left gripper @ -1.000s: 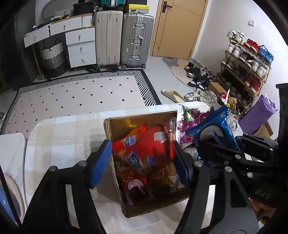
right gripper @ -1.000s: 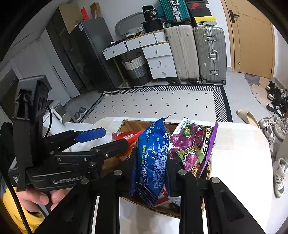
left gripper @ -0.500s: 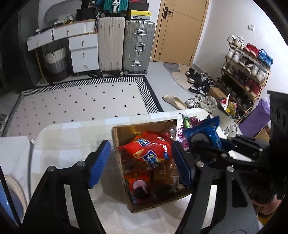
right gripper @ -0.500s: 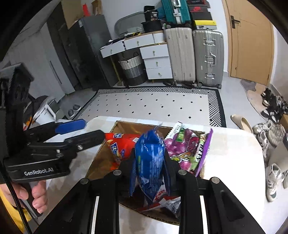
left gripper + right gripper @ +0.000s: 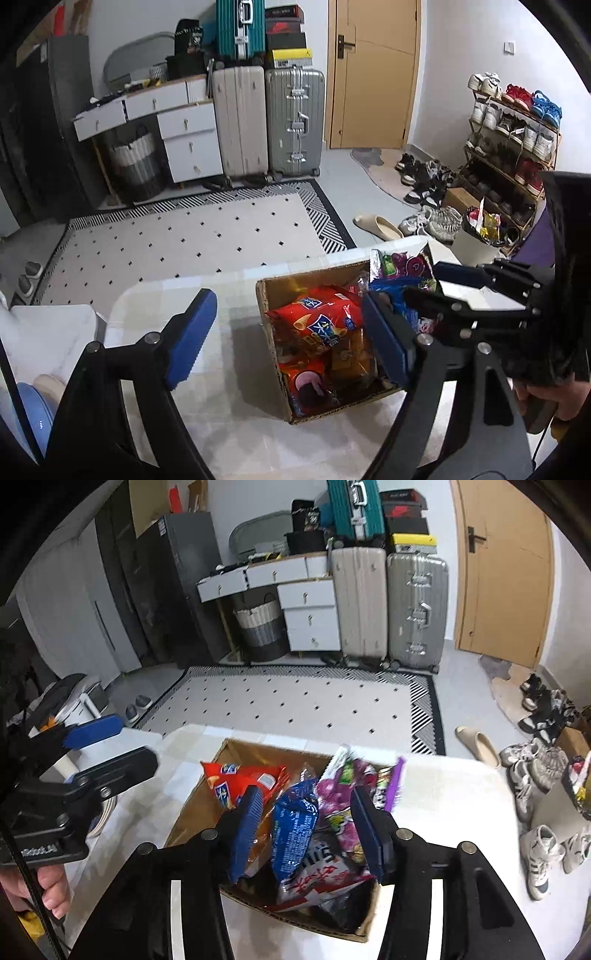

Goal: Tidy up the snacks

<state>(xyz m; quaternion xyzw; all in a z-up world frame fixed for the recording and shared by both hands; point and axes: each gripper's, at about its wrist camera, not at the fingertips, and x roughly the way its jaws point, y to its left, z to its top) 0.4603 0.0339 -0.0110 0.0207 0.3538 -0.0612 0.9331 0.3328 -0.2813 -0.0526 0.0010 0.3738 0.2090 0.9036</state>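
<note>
A cardboard box (image 5: 275,363) full of snack bags stands on the pale table (image 5: 225,417); it also shows in the right wrist view (image 5: 192,805). A red chip bag (image 5: 317,319) lies on top at the left; it also shows in the right wrist view (image 5: 236,781). A blue bag (image 5: 295,823) stands upright in the box, beside a purple grape bag (image 5: 341,797). My right gripper (image 5: 306,829) is open above the box, its pads either side of the blue bag and apart from it. My left gripper (image 5: 288,338) is open and empty over the box's left wall.
The table edge (image 5: 491,771) is close behind and right of the box. Beyond it are a patterned rug (image 5: 192,236), suitcases (image 5: 295,122), a drawer unit (image 5: 188,140) and a shoe rack (image 5: 513,147). A white chair (image 5: 44,332) stands left of the table.
My right gripper has opened and let go of the blue bag, which now stands in the box. Both grippers have drawn back and up from the box.
</note>
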